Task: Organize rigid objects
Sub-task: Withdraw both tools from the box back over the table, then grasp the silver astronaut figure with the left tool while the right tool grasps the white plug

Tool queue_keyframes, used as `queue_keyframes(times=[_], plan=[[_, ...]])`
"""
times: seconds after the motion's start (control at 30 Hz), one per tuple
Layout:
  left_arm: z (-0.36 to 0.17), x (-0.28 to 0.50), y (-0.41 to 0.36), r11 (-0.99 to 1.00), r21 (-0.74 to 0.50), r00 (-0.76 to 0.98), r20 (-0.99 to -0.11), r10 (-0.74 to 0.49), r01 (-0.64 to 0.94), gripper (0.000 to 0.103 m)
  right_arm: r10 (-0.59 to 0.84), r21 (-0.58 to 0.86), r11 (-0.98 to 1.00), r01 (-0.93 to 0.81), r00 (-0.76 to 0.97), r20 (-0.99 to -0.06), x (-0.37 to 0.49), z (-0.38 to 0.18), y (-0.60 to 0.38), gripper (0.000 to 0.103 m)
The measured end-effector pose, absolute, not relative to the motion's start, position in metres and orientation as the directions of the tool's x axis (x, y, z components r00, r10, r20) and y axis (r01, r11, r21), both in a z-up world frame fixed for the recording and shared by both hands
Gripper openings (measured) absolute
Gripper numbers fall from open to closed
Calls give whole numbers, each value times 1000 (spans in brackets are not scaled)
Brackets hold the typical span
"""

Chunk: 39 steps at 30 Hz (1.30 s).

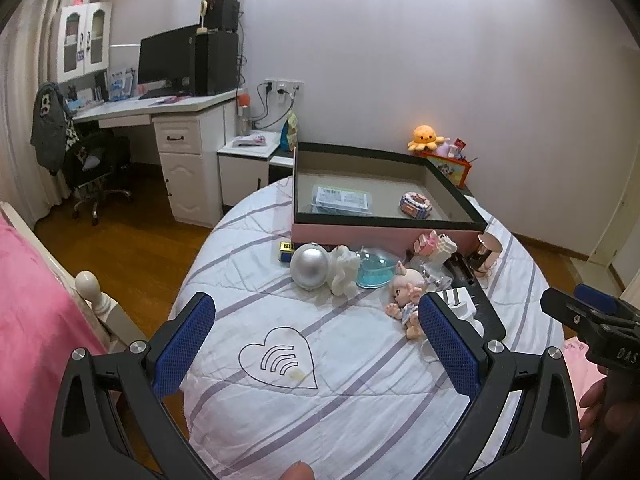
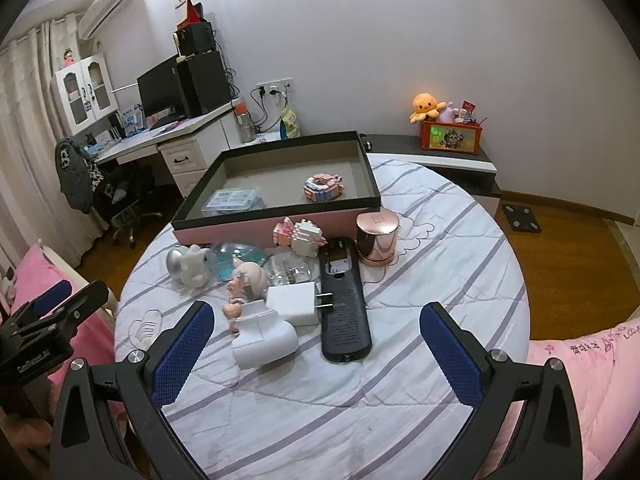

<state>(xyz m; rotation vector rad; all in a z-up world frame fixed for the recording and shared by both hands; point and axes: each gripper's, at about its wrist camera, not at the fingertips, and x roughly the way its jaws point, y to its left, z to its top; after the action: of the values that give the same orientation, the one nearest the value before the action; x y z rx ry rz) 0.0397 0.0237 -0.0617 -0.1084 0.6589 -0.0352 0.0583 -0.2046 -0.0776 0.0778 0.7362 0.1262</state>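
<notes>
A pink box with a black rim lies on the striped bedcover; inside are a flat packet and a brick-built toy. In front of it lie a silver ball, a white figure, a blue dish, a small doll, a white charger plug, a white L-shaped piece, a black remote, a rose-gold canister and a pink-white block toy. My left gripper and right gripper both hover open and hold nothing.
A white desk with monitor and office chair stands at the left. A red box with an orange plush octopus sits on a low cabinet behind. Pink bedding and a bedpost lie at left; wooden floor surrounds.
</notes>
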Motion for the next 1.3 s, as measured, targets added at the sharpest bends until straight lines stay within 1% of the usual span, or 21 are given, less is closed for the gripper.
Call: queue_keyframes(times=[0.13, 0.53, 0.6, 0.63, 0.67, 0.7, 0.73, 0.77, 0.8, 1.0, 1.3], plan=[[-70, 46, 20, 994, -109, 777, -625, -70, 2, 103, 145, 121, 989, -85, 718, -681, 63, -85, -207, 103], [-100, 71, 18, 996, -93, 723, -689, -53, -16, 103, 243, 145, 967, -210, 591, -769, 92, -133, -178, 103], [-104, 75, 18, 996, -90, 715, -697, -50, -18, 103, 255, 148, 963, -227, 575, -778, 97, -141, -173, 101], [-106, 77, 18, 996, -89, 712, -700, -50, -18, 103, 258, 147, 961, -234, 569, -781, 100, -143, -171, 97], [-108, 79, 18, 996, -87, 708, -705, -49, -18, 103, 258, 141, 960, -244, 561, -786, 104, -147, -169, 88], [-110, 81, 18, 996, -86, 704, -708, -48, -19, 103, 256, 135, 959, -251, 552, -793, 106, -151, -167, 81], [-112, 84, 18, 996, -85, 701, -712, -48, -18, 103, 254, 129, 958, -257, 543, -800, 108, -154, -165, 67], [-114, 88, 17, 996, -84, 696, -716, -49, -16, 103, 261, 133, 955, -266, 534, -805, 110, -157, -164, 55], [-116, 91, 16, 997, -81, 694, -718, -48, -15, 103, 263, 132, 953, -272, 527, -808, 111, -160, -162, 51], [-126, 118, 16, 998, -63, 684, -729, -29, -25, 103, 306, 169, 940, -295, 517, -800, 112, -160, -167, 50], [-145, 165, 11, 1000, 11, 658, -753, 26, -27, 103, 327, 202, 937, -286, 510, -796, 119, -156, -183, 50]])
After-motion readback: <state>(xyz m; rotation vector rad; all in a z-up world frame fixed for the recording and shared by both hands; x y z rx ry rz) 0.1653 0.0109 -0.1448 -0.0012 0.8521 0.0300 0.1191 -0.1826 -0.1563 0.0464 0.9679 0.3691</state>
